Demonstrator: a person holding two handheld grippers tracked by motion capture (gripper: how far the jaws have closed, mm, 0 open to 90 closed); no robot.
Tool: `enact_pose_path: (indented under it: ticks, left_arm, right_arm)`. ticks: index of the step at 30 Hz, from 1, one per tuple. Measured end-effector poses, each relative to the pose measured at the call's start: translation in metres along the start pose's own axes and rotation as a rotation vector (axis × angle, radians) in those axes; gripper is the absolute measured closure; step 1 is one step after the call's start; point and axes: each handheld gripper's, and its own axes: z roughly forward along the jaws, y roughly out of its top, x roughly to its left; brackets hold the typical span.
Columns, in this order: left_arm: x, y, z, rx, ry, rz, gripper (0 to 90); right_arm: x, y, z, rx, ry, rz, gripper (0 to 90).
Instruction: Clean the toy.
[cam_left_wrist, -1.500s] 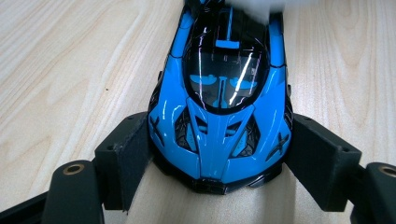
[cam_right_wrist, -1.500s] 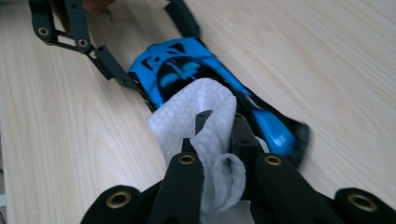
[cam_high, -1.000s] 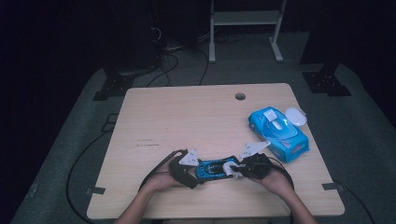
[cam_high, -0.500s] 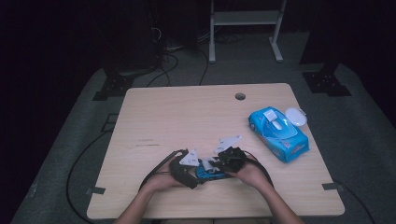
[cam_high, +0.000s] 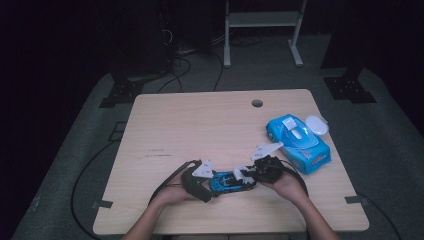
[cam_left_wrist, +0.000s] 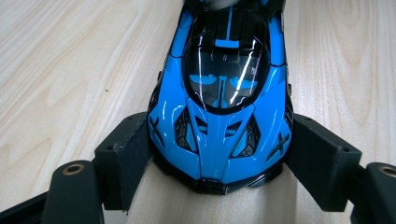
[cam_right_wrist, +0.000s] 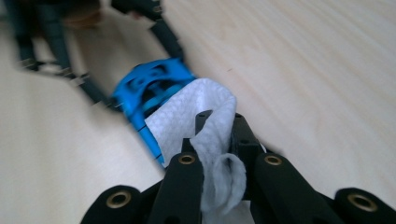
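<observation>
Two hand-held grippers met at a blue toy car (cam_high: 227, 181) near the front edge of the table (cam_high: 200, 130). The left hand-held gripper (cam_left_wrist: 217, 161) was clamped on the car's nose, one pad on each side. The right hand-held gripper (cam_right_wrist: 219, 140) was closed on a folded white wipe (cam_right_wrist: 196, 116), which lay against the car's other end. That end was blurred in the right gripper view. A blue wipe pack (cam_high: 298, 142) lay well apart, at the right.
</observation>
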Motion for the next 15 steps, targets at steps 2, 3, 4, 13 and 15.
enact_pose_path:
  ticks: [2,3,4,13,15]
  left_arm:
    - [0.002,0.0,0.0,0.0,-0.01,-0.011,23.8]
    - [0.002,0.0,0.0,-0.002,-0.013,-0.019,23.4]
    - [0.003,0.0,0.0,0.004,-0.011,-0.024,22.6]
    - [0.017,-0.001,-0.017,-0.07,-0.052,-0.128,22.8]
    - [0.02,-0.002,-0.017,-0.067,-0.057,-0.164,25.4]
  right_arm:
    - [0.004,-0.011,-0.009,-0.009,0.024,0.014,84.2]
    - [0.005,-0.014,-0.011,-0.013,0.031,0.017,84.2]
    - [0.005,-0.018,-0.012,-0.014,0.038,0.03,84.2]
    - [0.005,-0.032,-0.008,-0.022,0.047,0.06,84.2]
    - [0.006,-0.033,-0.007,-0.022,0.047,0.059,84.2]
